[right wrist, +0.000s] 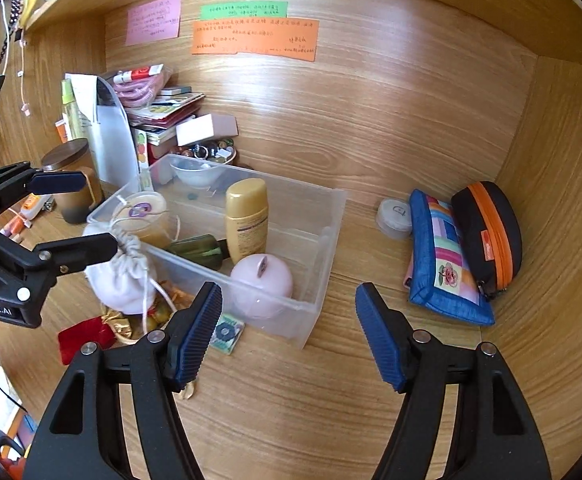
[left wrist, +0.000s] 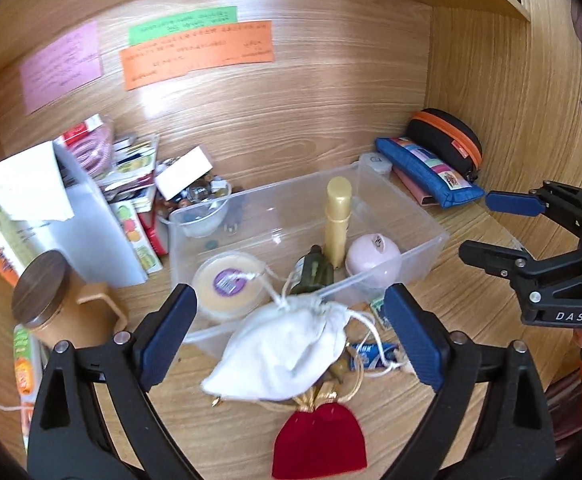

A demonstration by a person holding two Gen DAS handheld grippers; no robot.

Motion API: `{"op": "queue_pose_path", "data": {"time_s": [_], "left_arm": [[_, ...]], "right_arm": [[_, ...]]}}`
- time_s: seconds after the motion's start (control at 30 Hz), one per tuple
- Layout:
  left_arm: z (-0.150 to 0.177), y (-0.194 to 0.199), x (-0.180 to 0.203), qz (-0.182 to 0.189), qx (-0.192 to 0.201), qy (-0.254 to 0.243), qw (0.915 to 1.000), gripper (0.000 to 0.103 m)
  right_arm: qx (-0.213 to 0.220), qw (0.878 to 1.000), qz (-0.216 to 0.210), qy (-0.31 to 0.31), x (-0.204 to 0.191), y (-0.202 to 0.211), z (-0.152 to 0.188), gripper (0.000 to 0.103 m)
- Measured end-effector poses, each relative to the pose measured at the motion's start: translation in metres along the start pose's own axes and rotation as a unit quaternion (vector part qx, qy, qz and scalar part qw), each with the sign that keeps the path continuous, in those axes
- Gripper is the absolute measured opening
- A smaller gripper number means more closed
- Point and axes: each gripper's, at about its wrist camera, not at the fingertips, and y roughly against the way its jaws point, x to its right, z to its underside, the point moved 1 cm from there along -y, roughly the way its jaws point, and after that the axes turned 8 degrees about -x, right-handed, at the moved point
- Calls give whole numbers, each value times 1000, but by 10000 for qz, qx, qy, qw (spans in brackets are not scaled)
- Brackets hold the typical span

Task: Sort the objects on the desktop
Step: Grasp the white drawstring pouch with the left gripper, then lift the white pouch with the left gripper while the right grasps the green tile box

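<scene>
In the clear bin (left wrist: 431, 240) bottles and jars are sorted; white pouch (left wrist: 287, 352) and red pouch (left wrist: 319, 444) left outside, between spread left gripper (left wrist: 291, 344); right gripper (right wrist: 289, 336) spread, empty.

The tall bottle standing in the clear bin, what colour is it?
Gold, cap and body alike; the tall bottle shows best in the right wrist view.
</scene>
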Motion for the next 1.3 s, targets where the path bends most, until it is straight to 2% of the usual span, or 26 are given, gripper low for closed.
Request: {"op": "queue_pose_path", "data": {"time_s": [0.13, 0.33, 0.53, 0.73, 0.87, 1.07, 1.13, 1.2, 1.27, 1.3], "left_arm": [[14, 6, -9, -66, -36, 146, 9999, 96], [39, 0, -20, -93, -279, 323, 9990, 96], [55, -21, -21, -52, -604, 435, 9972, 96], [56, -50, -19, 111, -866, 484, 9950, 96], [53, -64, -16, 183, -994, 471, 9938, 96], [50, -81, -17, 358, -1110, 534, 9917, 96], [49, -85, -19, 427, -1130, 592, 9909, 96], [49, -88, -22, 520, -1109, 644, 9904, 90], [49, -90, -23, 716, -1139, 633, 9889, 73], [49, -91, -23, 801, -1136, 628, 9883, 71]], "right_arm": [[49, 10000, -5, -23, -6, 6, 8, 76], [26, 9999, -124, -39, -16, 4, 20, 77], [-156, 9994, -287, -128, -21, -10, 34, 77], [-441, 9983, -332, -164, -20, -34, 45, 77], [-528, 9980, -329, -75, -22, -50, 45, 76], [-777, 9954, -564, -59, -25, -75, 40, 74], [-828, 9948, -593, -50, -25, -81, 38, 67], [-897, 9939, -642, -22, -26, -87, 35, 59], [-941, 9936, -625, 24, -27, -91, 33, 55], [-947, 9937, -600, 37, -28, -92, 32, 53]]}}
